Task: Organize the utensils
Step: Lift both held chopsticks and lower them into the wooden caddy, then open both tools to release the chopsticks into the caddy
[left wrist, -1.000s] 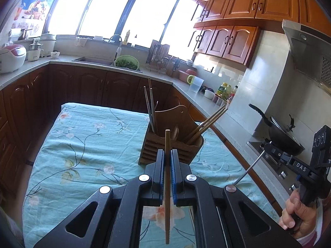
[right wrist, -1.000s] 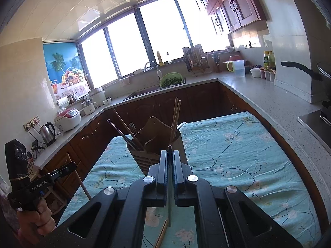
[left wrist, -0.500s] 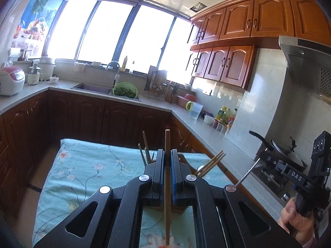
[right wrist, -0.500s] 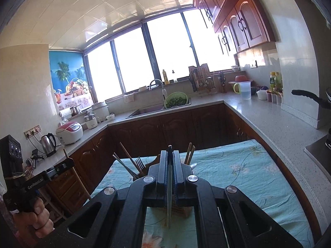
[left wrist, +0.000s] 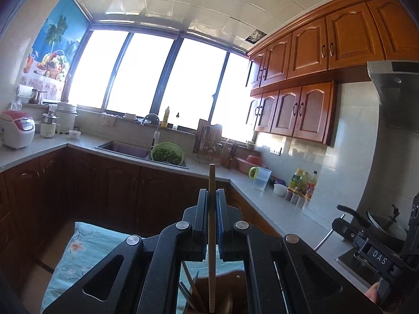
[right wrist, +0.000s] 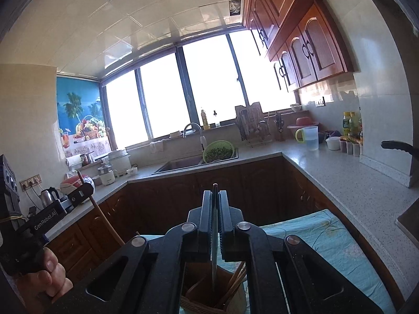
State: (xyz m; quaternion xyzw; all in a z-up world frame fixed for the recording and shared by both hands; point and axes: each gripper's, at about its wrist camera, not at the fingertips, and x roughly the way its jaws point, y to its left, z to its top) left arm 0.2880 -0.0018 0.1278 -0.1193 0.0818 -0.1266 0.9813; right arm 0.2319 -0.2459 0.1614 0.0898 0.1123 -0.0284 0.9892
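1. Here, the left gripper (left wrist: pixel 212 204) is closed tight on a wooden chopstick (left wrist: pixel 211 235), held upright so its lower end hangs straight over the wooden utensil holder (left wrist: pixel 225 295) below.
2. The right gripper (right wrist: pixel 215 204) is likewise clamped on a thin dark metal utensil (right wrist: pixel 214 235), also vertical, with its lower end pointing into the same holder (right wrist: pixel 209 295); what kind of utensil it is cannot be told.
3. Both pieces are gripped partway along their length, likely so they can drop cleanly into a slot without tipping.
4. The holder already contains several chopsticks (right wrist: pixel 235 277) leaning in a right-hand compartment, and other utensils (left wrist: pixel 189 285) to the left.
5. It stands on a table covered with a pale blue floral cloth (right wrist: pixel 327 235).
6. Each camera catches the other gripper at its edge, so the 2 tools sit close together over the holder.
7. Beyond lie dark cabinets, a grey counter (right wrist: pixel 340 172), a sink with a green colander (left wrist: pixel 167 154) and bright windows.
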